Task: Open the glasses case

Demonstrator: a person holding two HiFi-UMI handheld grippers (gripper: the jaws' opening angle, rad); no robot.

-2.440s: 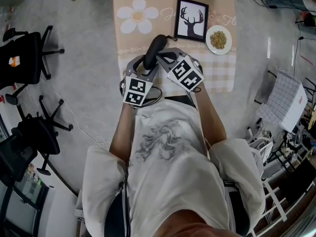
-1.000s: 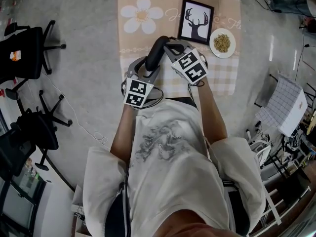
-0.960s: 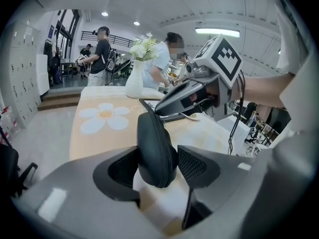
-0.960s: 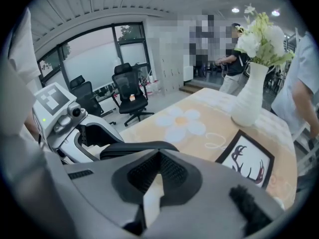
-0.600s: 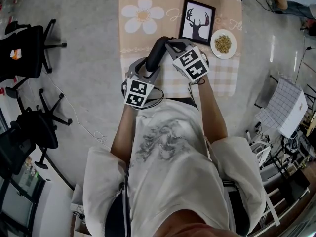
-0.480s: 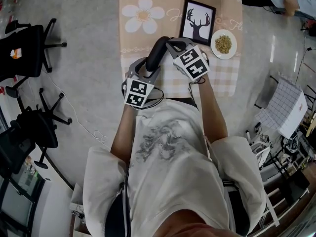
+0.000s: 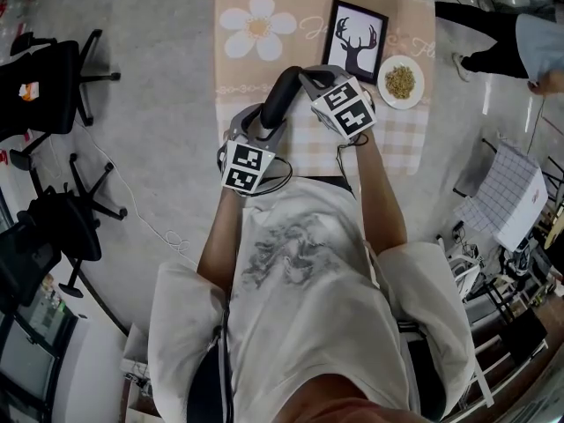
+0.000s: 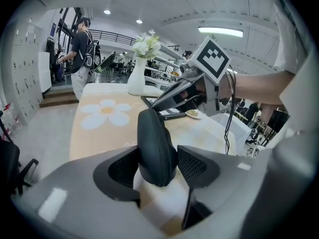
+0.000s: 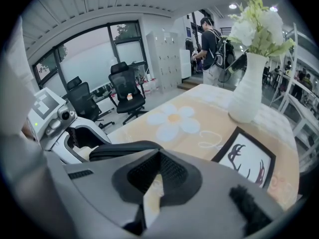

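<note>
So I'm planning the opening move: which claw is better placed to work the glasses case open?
Probably right. The left claw clamps the glasses case, steadying it; the right claw, shut, sits at the case's far end.

The table [image 7: 233, 69] is seen from high overhead by the head view; the gripper views are set low and close, facing its far edge. The glasses case [image 7: 275, 100] is shared.

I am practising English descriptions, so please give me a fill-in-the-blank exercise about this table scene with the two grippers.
The left gripper grips a glasses case whose colour is ____.
The framed picture shows the silhouette of a ____.
The plate lies on the framed picture's ____ side in the head view.
Missing words: black; deer; right.
</note>
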